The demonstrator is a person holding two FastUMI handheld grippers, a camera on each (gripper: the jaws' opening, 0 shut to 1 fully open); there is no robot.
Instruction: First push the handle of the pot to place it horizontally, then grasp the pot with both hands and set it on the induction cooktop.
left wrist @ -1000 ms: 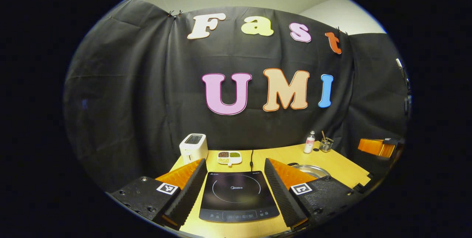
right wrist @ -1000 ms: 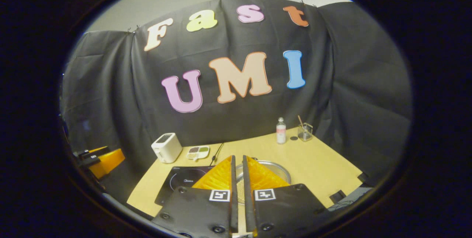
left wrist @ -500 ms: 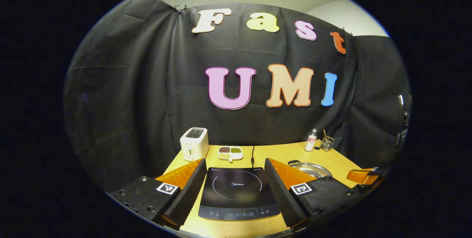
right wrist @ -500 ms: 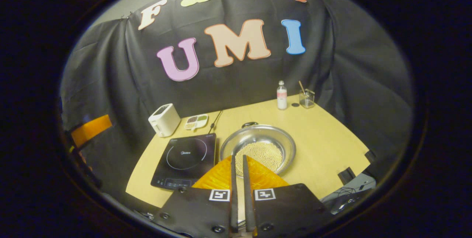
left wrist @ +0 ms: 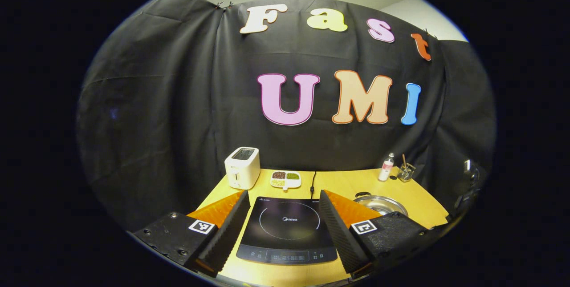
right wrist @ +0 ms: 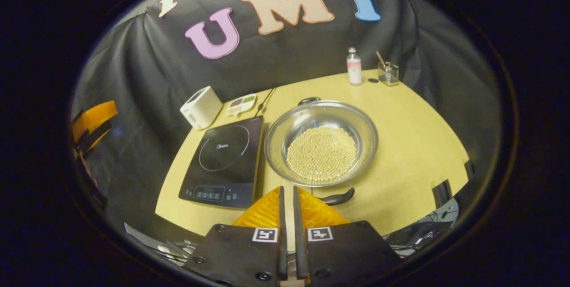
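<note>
The left gripper (left wrist: 282, 209) is spread wide above the induction cooktop (left wrist: 287, 233). The right gripper (right wrist: 287, 198) is pressed nearly together, holding nothing. The pot (right wrist: 321, 142) sits on the table (right wrist: 414, 144) at 3 o'clock of the cooktop, one handle (right wrist: 337, 198) at 6 o'clock.

We hold the left gripper (left wrist: 283, 224) low and level, looking forward, its two fingers (left wrist: 225, 229) spread wide apart with nothing between them and their ridged inner faces turned toward each other. We hold the right gripper (right wrist: 288, 216) higher and tipped downward, its fingers (right wrist: 267, 211) brought almost together so that just a thin slit shows between them, gripping nothing. At the far left edge of the right gripper view we can make out part of the left gripper, well apart from the right one.
</note>
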